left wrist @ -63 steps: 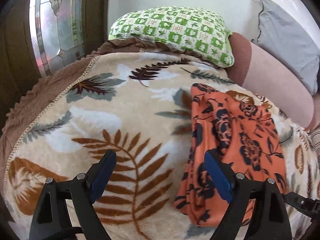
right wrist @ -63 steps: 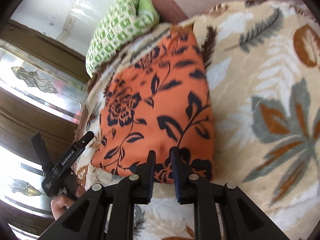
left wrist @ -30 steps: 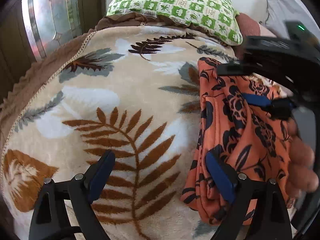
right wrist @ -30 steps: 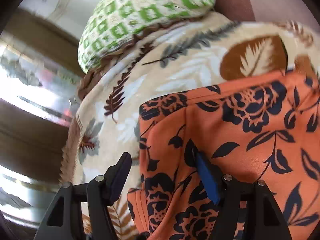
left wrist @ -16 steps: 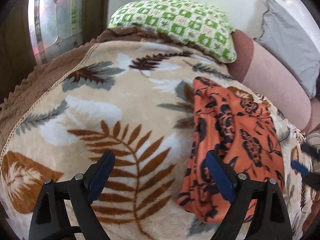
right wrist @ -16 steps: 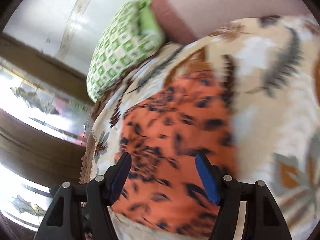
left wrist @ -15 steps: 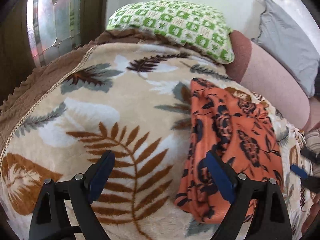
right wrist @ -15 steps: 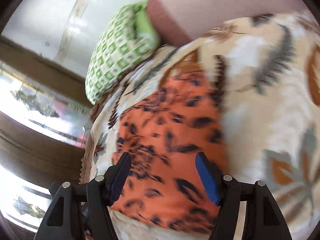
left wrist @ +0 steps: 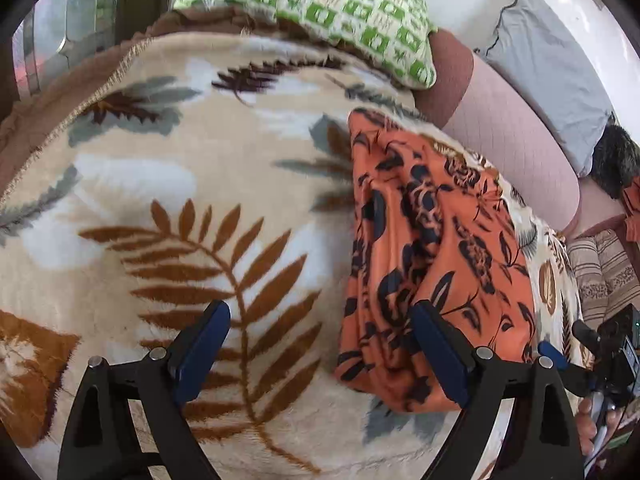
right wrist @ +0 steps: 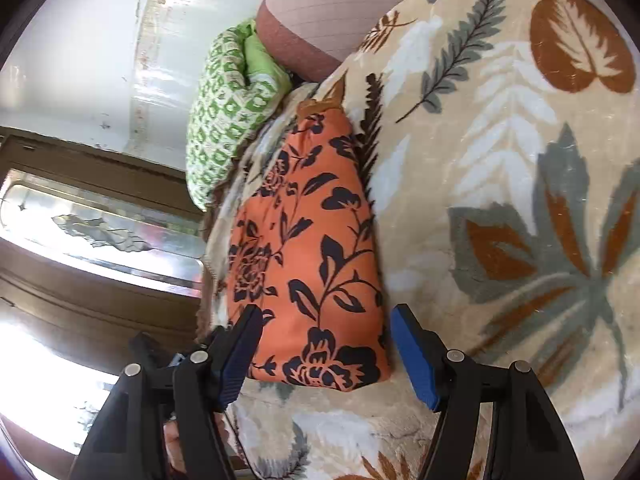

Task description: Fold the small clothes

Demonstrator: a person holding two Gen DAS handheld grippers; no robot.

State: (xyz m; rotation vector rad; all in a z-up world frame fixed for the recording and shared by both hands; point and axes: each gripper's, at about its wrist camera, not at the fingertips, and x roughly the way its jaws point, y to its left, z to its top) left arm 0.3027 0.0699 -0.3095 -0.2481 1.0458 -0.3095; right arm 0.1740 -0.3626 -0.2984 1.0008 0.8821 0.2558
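Blanket (left wrist: 160, 184), both jaws wide, empty.

No readable text in either view.

Nothing in the left wrist or right wrist pictures carried a word, brand, number or sign that could be made out. The orange floral garment (right wrist: 312, 264) showed only dark flowers and leaves, the blanket (left wrist: 192, 208) only a leaf print, and the green pillow (left wrist: 320, 4) a checked pattern of small motifs too blurred to tell whether any were letters. The black body of the hand-held gripper (left wrist: 320, 356) bore no visible marking, and the device at the right edge of the left wrist view (left wrist: 618, 344) was too small to read.
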